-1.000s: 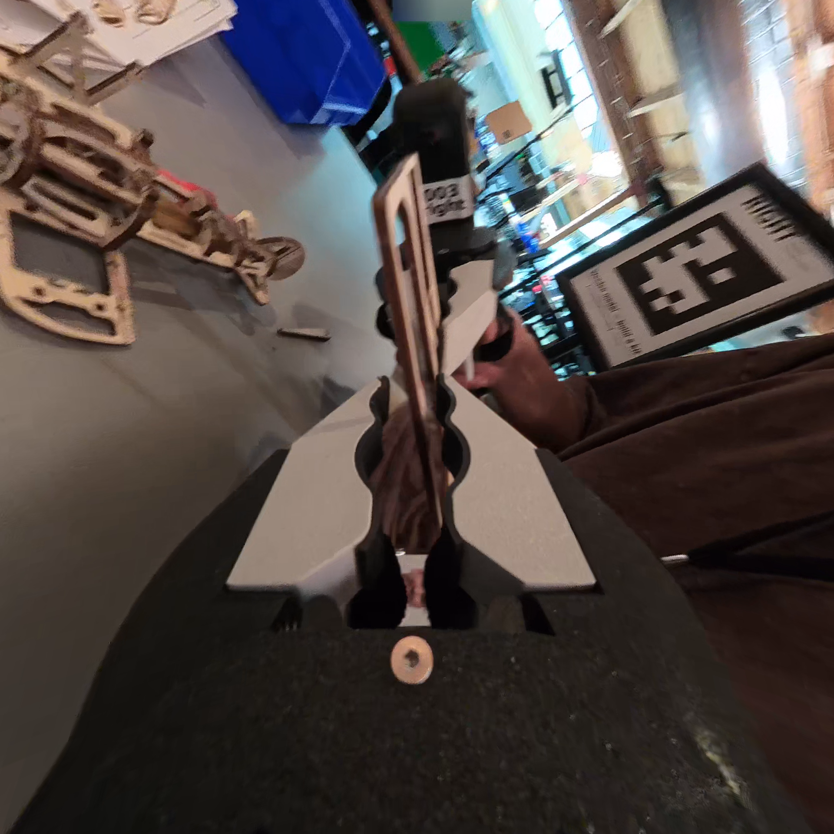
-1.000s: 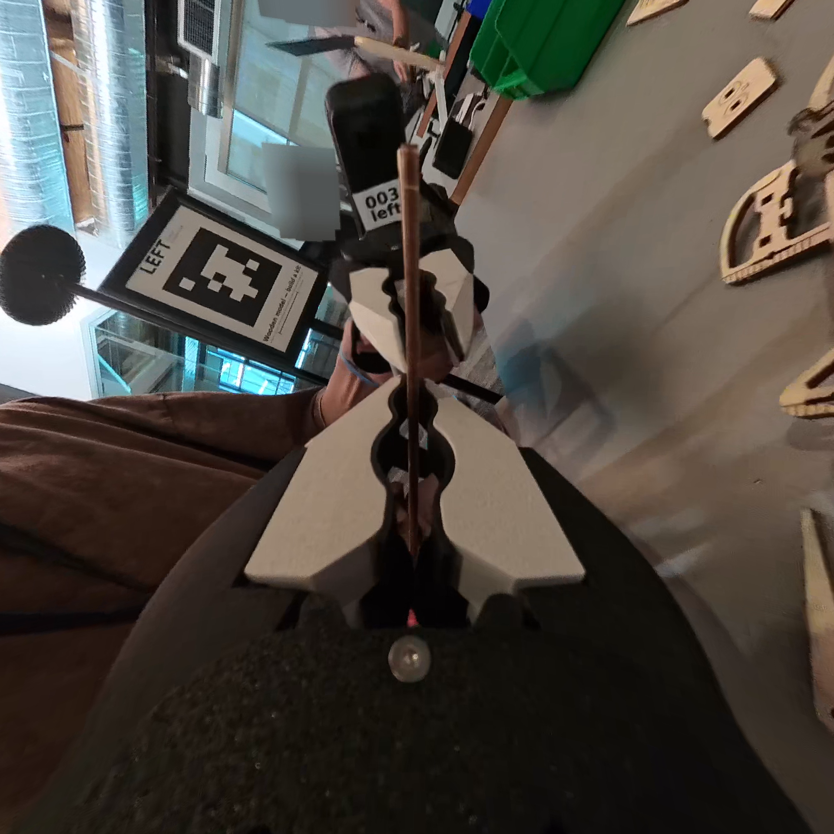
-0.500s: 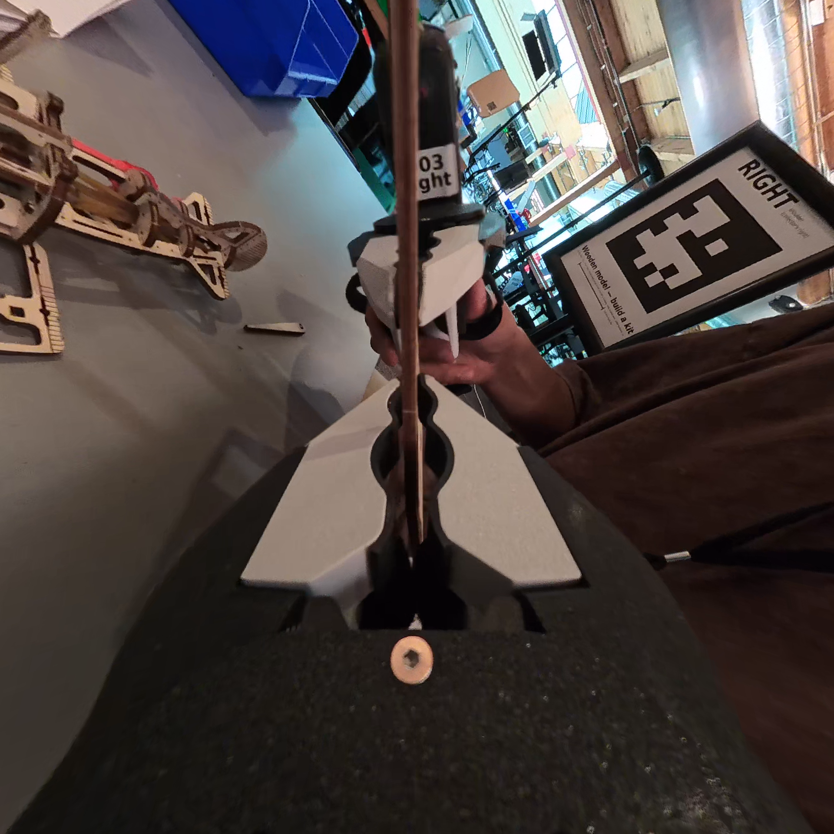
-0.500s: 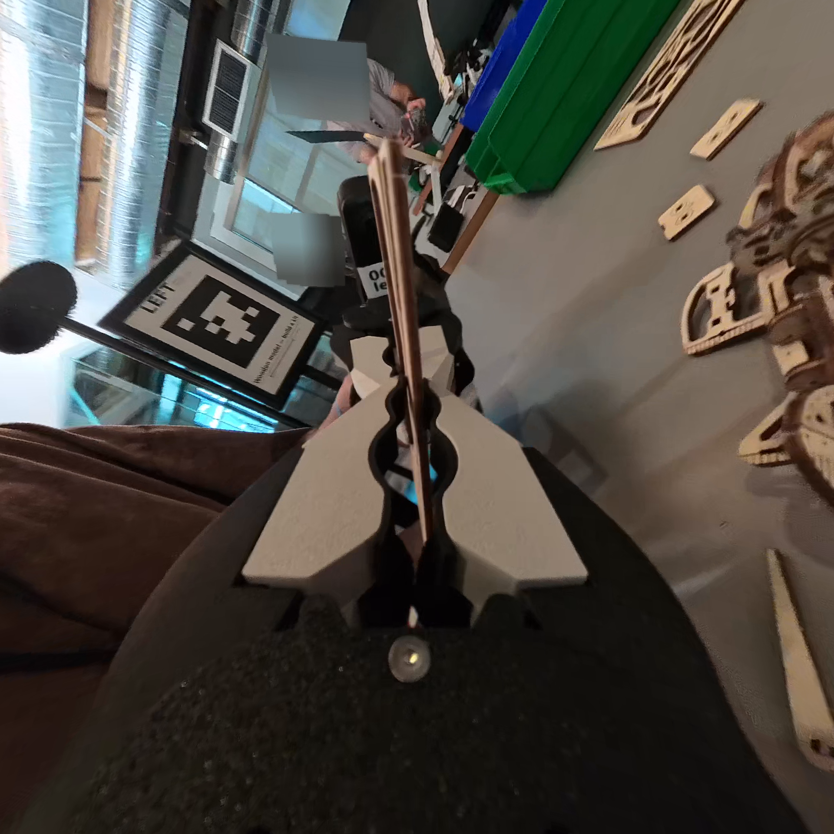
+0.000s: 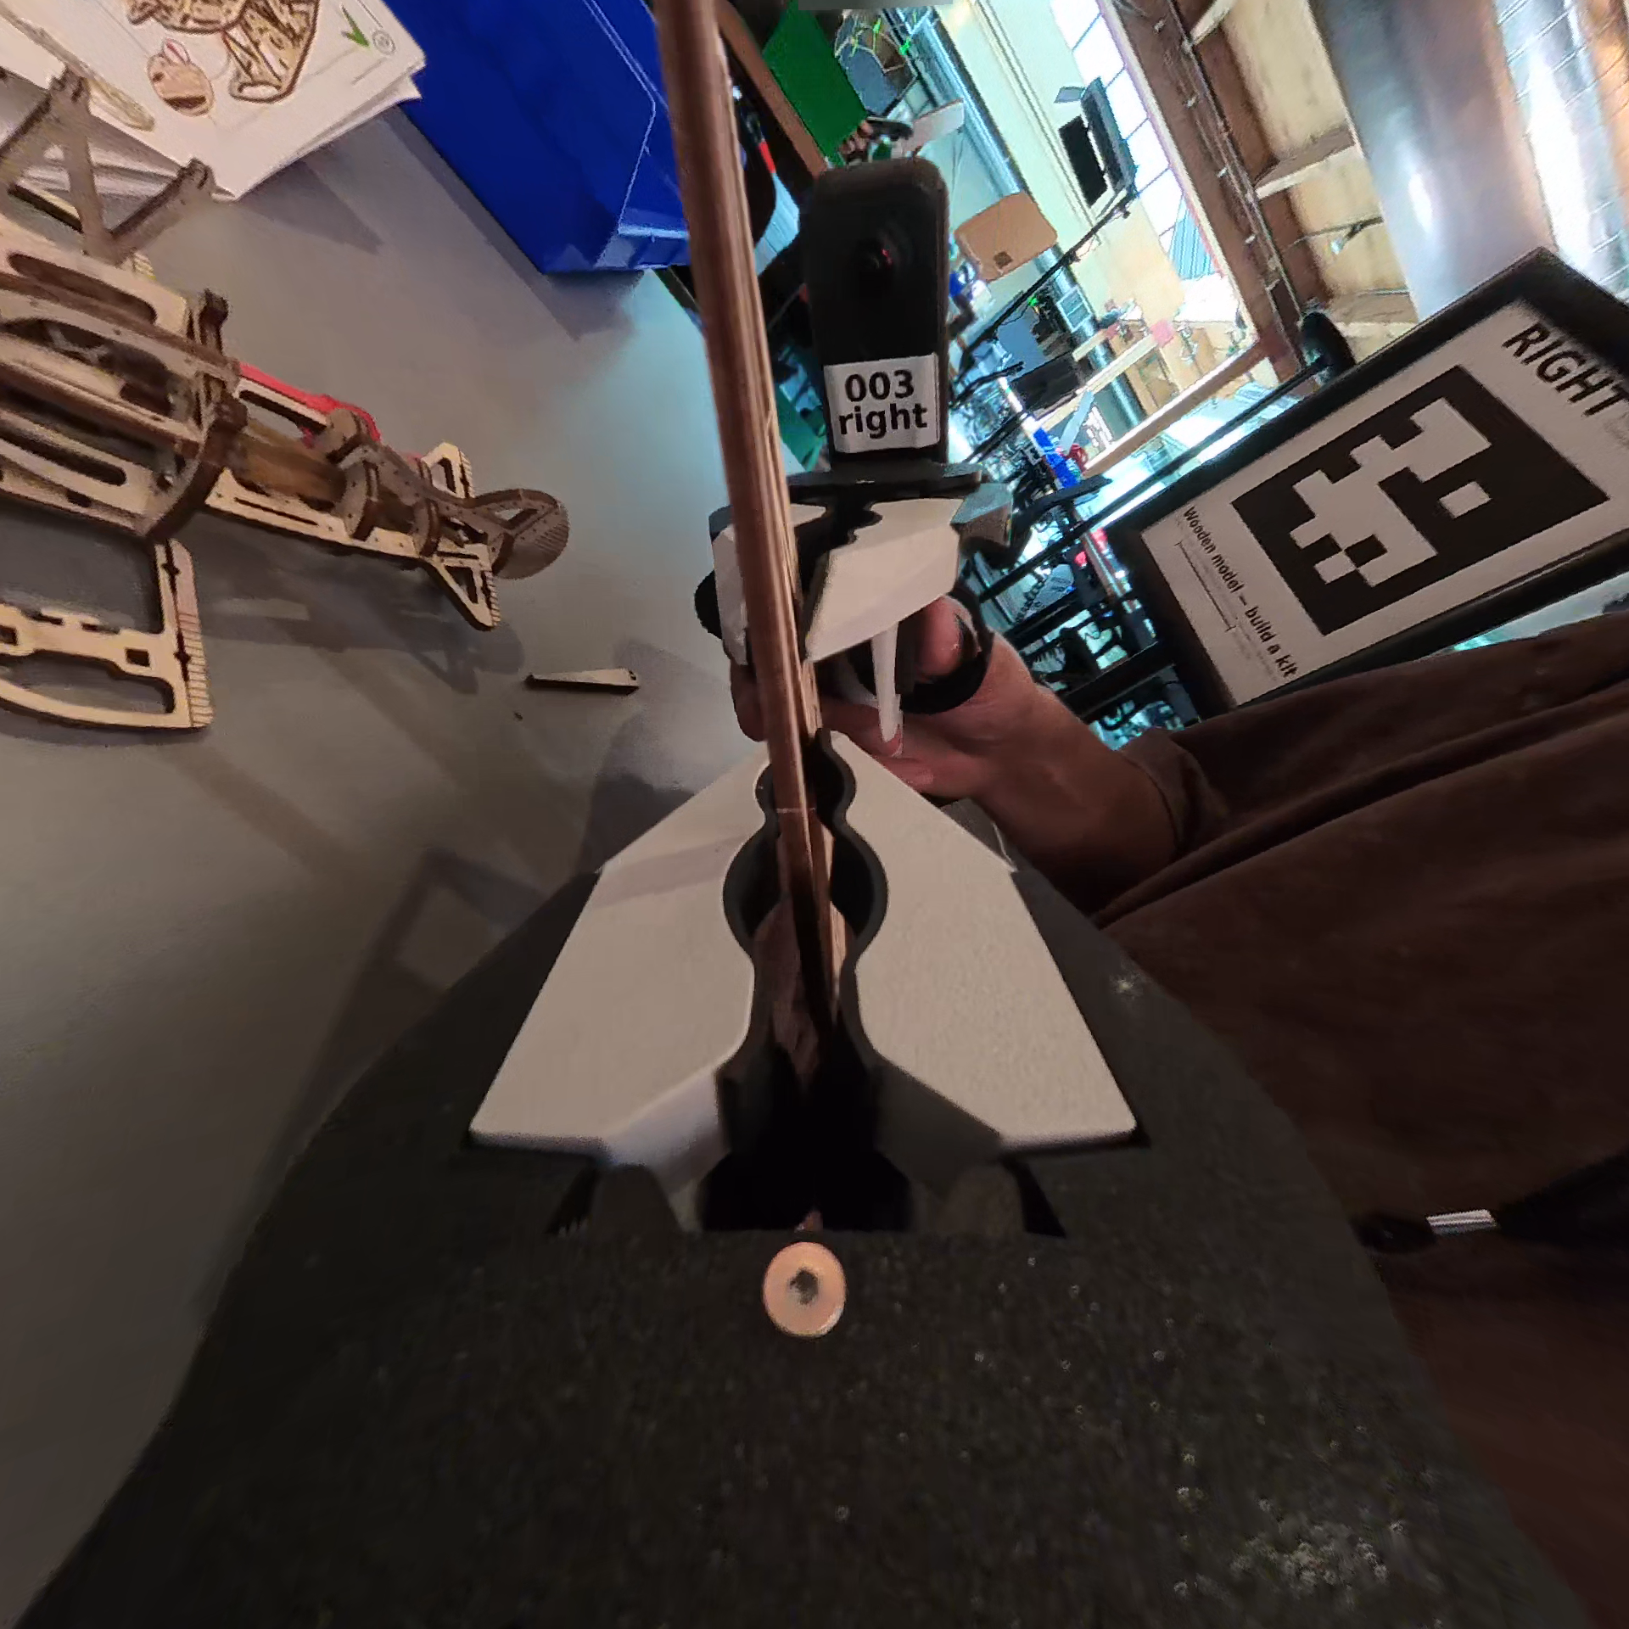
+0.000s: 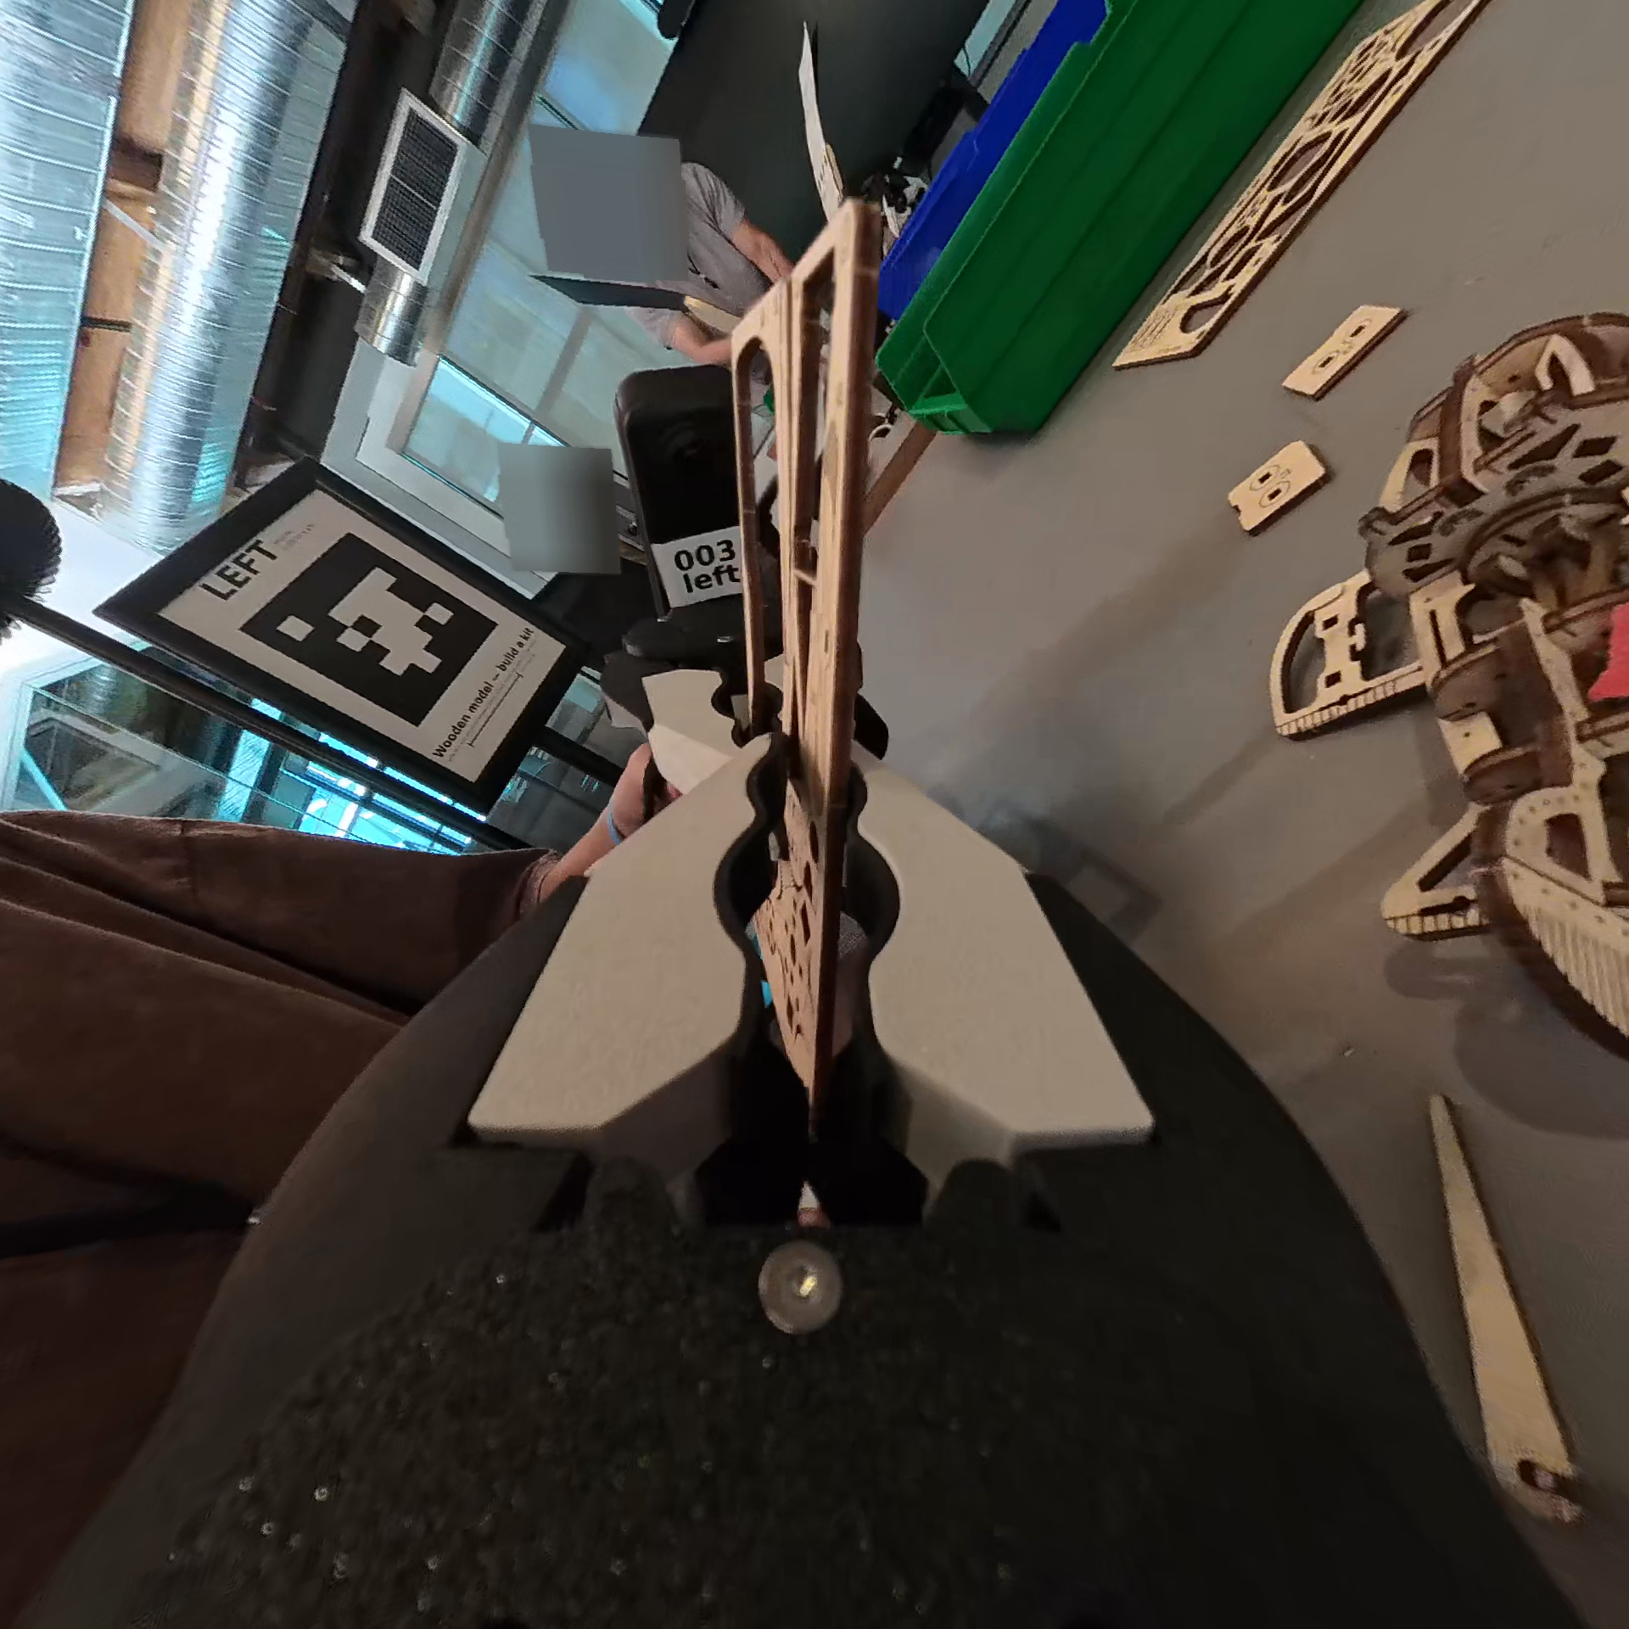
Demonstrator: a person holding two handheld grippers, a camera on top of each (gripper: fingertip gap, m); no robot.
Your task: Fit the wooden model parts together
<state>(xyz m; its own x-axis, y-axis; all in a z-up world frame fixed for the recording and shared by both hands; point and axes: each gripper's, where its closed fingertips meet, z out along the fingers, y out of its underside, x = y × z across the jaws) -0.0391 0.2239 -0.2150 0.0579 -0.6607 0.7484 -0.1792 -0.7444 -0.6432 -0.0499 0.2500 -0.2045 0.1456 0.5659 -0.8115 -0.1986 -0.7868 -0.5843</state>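
A thin laser-cut wooden sheet is held in the air above the grey table. My left gripper is shut on one end of it, and I see it edge-on. My right gripper is shut on the other end, where the sheet's cut-out face shows at a slant. Each gripper also shows in the other's view, clamped on the sheet: the right one and the left one. A partly built wooden model stands on the table, also in the right wrist view.
A blue bin and printed sheets lie at the table's far end; a green bin stands at the other. Loose wooden parts lie about: a frame piece, a small strip, tags, a long strip. Framed marker signs stand behind. Left and right tips are no more than a few centimetres apart.
Both grippers have swung while keeping hold of the sheet. In the right wrist view it has turned from edge-on to showing its face. More of the model has come into view.
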